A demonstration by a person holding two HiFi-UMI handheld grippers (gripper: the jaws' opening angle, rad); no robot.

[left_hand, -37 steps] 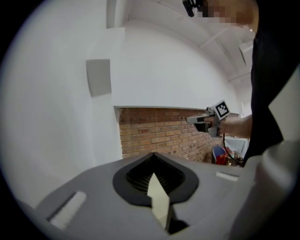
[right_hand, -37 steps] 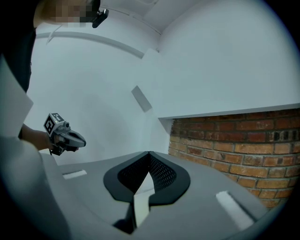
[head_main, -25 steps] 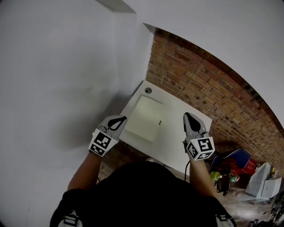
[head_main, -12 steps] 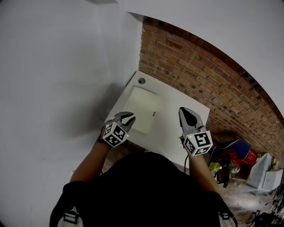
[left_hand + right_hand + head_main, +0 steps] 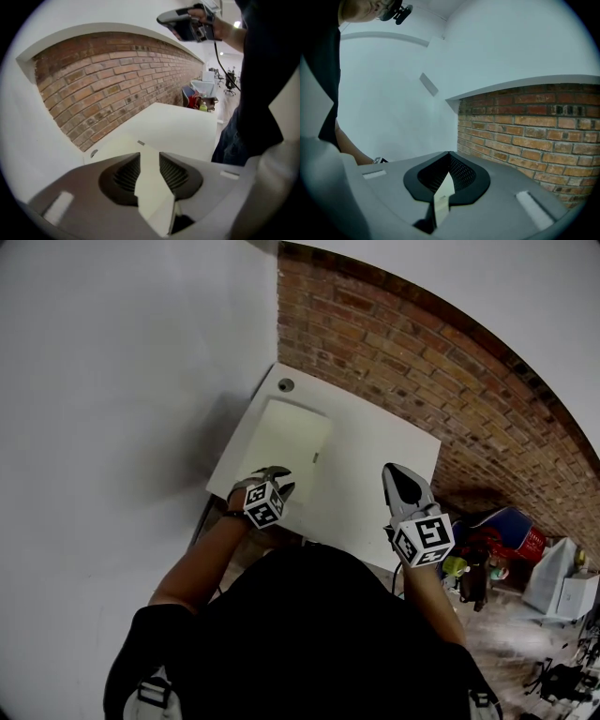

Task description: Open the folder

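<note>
A pale cream folder lies shut on the left part of a white table, with a small clasp on its right edge. My left gripper hangs over the folder's near edge and points down at it. Its jaws are opening, and through the gap the left gripper view shows only the folder beyond, nothing between the pads. My right gripper hovers above the table's near right side, apart from the folder. In the right gripper view its fingertips meet, with nothing held.
A round cable hole sits in the table's far left corner. A brick wall runs behind the table and a white wall stands at its left. Bags and boxes crowd the floor to the right.
My left gripper has dropped and tipped down toward the folder's near edge, and its jaws have parted. The right gripper has shifted only a little.
</note>
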